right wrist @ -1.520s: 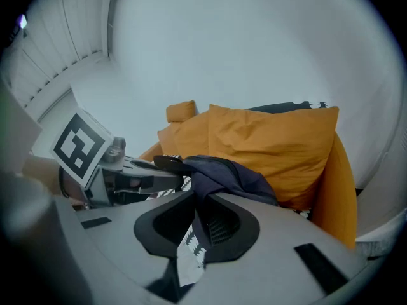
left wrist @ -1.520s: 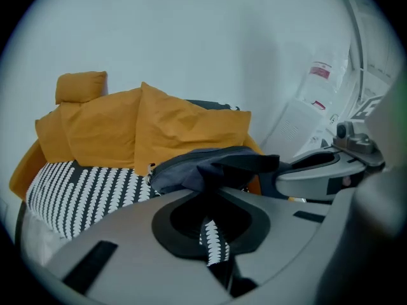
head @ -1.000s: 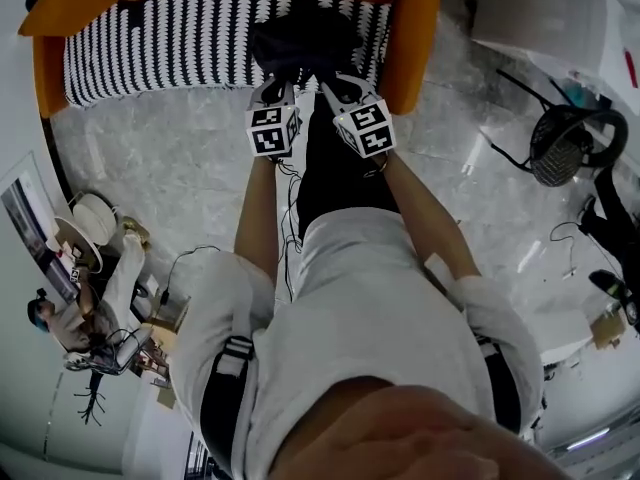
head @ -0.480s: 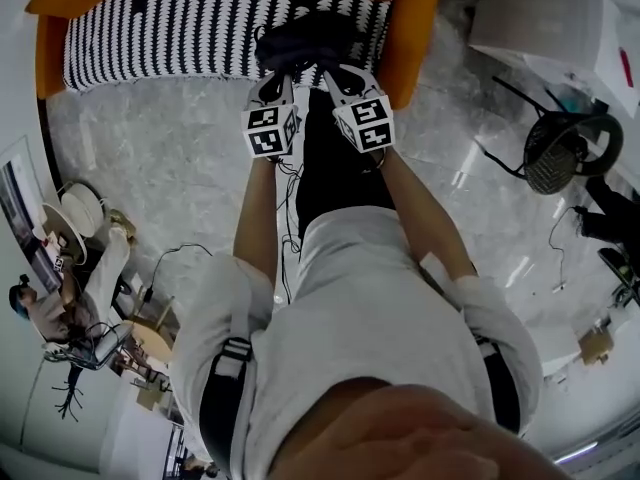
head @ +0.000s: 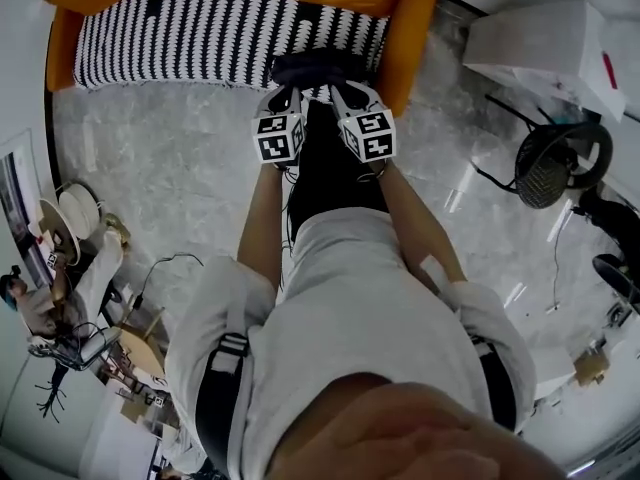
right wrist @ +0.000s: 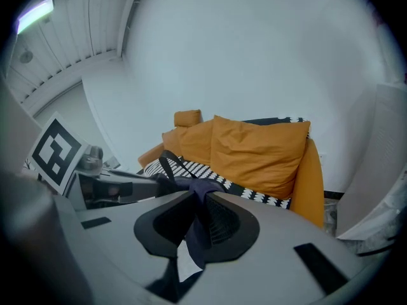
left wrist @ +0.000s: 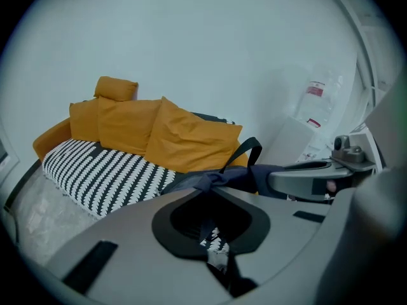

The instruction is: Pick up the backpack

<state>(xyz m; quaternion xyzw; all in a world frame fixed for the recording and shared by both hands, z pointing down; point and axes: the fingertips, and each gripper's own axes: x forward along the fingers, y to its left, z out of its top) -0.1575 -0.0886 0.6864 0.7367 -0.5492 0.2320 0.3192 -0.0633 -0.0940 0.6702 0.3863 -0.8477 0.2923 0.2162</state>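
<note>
The backpack point(head: 318, 68) is dark navy and hangs between my two grippers at the front edge of the sofa. In the head view my left gripper point(head: 291, 98) and right gripper point(head: 338, 95) sit side by side at its top. The left gripper view shows my left gripper point(left wrist: 213, 186) shut on a bunched fold of the backpack's fabric point(left wrist: 219, 180), with a black strap point(left wrist: 245, 150) looping up behind. In the right gripper view my right gripper point(right wrist: 198, 199) is shut on another fold of the fabric point(right wrist: 202, 189). The bag's lower part is hidden by the jaws.
An orange sofa point(head: 410, 28) with a black-and-white patterned cover point(head: 190, 28) and orange cushions point(left wrist: 184, 138) stands ahead. A white box point(head: 540, 38) and a black chair point(head: 560, 158) are at the right. Cables point(head: 165, 268) and a seated person point(head: 50, 298) are at the left on the marble floor.
Both grippers have come up and back toward me with the backpack, whose top has moved from over the sofa seat to its front edge.
</note>
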